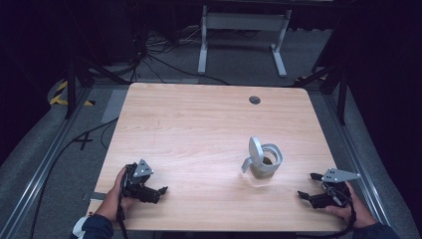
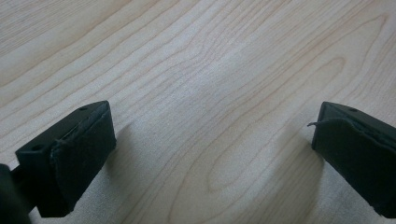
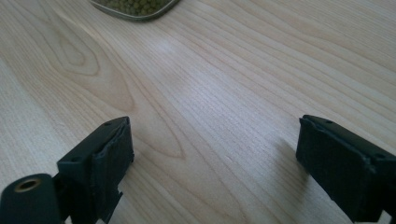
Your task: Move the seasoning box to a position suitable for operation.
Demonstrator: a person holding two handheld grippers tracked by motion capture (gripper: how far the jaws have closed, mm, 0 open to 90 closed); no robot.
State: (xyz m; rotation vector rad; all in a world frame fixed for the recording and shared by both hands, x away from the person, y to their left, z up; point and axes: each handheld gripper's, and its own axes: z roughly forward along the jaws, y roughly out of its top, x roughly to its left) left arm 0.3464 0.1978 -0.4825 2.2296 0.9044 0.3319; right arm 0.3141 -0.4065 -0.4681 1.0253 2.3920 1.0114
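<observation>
Left gripper (image 1: pixel 149 191) near front-left tabletop corner, right gripper (image 1: pixel 314 193) near front-right; both jaws wide, empty. Open tin (image 1: pixel 265 162) right of centre, lid up, untouched. Nothing begun, seemingly.

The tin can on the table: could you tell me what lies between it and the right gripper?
Nothing: in the high view, only bare tabletop separates the tin can from the open right gripper.

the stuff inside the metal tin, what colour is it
Green: small round green pieces fill the round silver metal tin, best seen in the right gripper view.
</observation>
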